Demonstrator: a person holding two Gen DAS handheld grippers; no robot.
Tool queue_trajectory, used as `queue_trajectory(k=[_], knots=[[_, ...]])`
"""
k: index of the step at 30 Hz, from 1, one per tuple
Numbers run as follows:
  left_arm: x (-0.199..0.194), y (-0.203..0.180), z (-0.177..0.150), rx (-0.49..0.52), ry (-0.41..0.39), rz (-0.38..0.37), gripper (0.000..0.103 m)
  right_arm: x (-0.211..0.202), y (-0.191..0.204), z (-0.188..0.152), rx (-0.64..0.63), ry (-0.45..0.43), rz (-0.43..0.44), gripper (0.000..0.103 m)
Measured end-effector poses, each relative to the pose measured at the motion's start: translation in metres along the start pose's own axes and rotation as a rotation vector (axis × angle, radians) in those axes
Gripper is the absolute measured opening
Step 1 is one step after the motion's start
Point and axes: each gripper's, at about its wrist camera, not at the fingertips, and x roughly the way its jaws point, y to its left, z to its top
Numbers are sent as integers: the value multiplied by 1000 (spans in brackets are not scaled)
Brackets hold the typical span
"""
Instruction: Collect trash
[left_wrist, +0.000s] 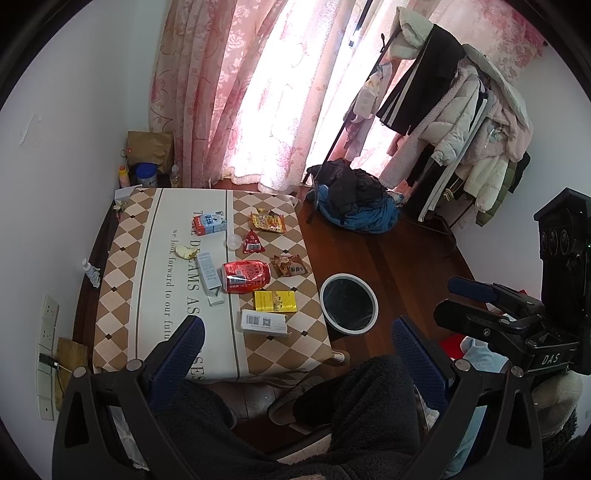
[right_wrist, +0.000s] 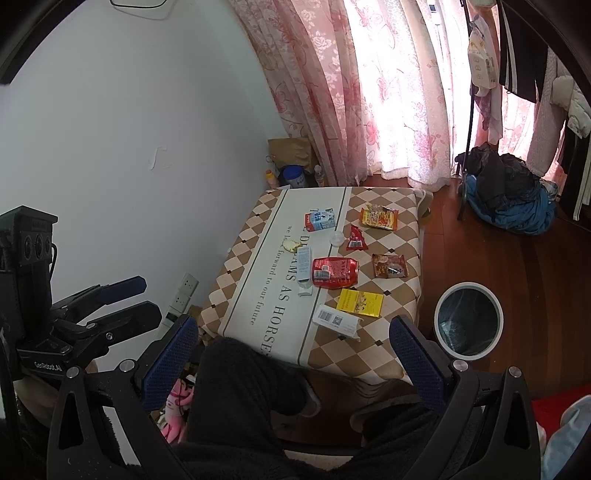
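trash is seen strewn untouched across the table, nothing is yet carried to the bin beside it, and both left tongs and right tongs are held spread, empty.

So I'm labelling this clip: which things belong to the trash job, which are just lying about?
Job:
crushed red can
yellow box
barcode box
snack wrappers
milk carton
bin

Lying about:
clothes pile
coat rack
blue tin
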Motion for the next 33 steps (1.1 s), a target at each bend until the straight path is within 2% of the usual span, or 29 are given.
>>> queue_trajectory(k=[30, 33], knots=[[-3, 2, 2, 8, -5, 13, 103, -2, 4, 2, -5, -9, -3, 103], [1, 6, 2, 1, -13, 40, 103, 4, 1, 3, 12, -3, -18, 103]])
